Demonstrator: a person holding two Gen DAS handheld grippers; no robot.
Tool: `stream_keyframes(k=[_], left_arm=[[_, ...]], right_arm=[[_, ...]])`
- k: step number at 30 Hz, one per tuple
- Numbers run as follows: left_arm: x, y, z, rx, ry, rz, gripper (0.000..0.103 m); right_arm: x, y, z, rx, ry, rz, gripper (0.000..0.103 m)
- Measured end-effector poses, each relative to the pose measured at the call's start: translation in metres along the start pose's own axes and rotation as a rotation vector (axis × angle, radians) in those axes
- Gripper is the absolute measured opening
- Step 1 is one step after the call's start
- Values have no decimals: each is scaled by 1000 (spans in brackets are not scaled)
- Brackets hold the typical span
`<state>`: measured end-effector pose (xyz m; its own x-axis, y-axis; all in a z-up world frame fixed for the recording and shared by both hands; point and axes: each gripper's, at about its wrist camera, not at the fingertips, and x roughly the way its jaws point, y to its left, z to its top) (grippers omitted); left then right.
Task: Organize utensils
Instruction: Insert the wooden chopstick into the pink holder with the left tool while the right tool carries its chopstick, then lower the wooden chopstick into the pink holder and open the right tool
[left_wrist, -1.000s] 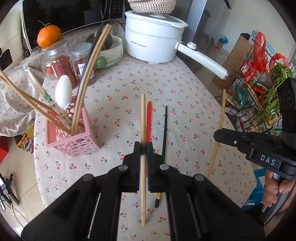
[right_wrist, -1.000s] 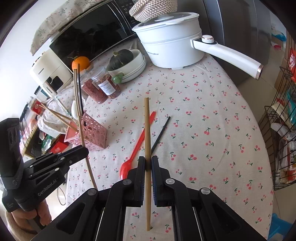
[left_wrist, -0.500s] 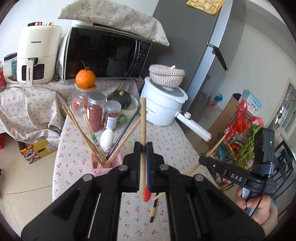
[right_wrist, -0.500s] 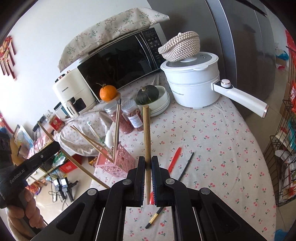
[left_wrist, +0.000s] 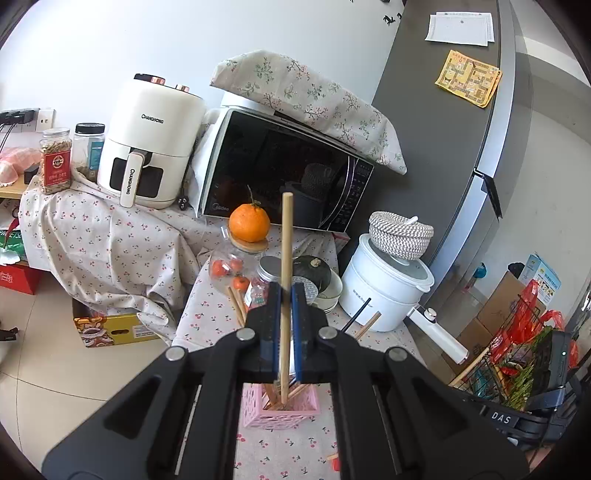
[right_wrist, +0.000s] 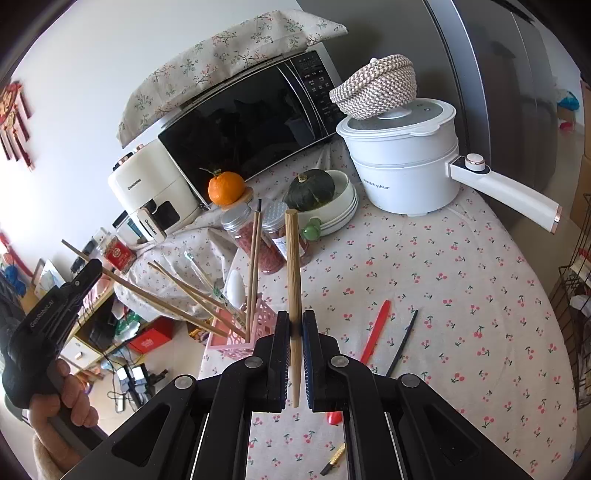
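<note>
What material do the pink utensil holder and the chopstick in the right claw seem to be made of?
The pink utensil holder looks like moulded plastic: uniform colour, walls pierced in a lattice. The chopstick in the right claw looks like bamboo or unpainted wood: pale tan, matte, with fine lengthwise grain.

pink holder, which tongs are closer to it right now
Left. The left tongs hold a chopstick whose lower tip hangs right over the pink holder. The right tongs, gripping another chopstick, sit to the holder's side, above the table.
</note>
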<state>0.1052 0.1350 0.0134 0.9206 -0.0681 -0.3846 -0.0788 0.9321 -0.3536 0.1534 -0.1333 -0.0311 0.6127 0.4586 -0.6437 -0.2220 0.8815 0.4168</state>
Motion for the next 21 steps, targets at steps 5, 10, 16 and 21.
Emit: stream_keyframes(k=[5, 10, 16, 21], left_arm=[[18, 2, -12, 3, 34, 26, 6], [40, 8, -20, -36, 115, 22, 6], [61, 17, -31, -72, 181, 54, 6], [78, 21, -39, -76, 270, 70, 9]], right_arm=[[1, 2, -2, -13, -1, -4, 7], [2, 3, -3, -20, 3, -5, 7], [5, 7, -3, -29, -1, 4, 7], [-2, 13, 2, -26, -30, 37, 7]])
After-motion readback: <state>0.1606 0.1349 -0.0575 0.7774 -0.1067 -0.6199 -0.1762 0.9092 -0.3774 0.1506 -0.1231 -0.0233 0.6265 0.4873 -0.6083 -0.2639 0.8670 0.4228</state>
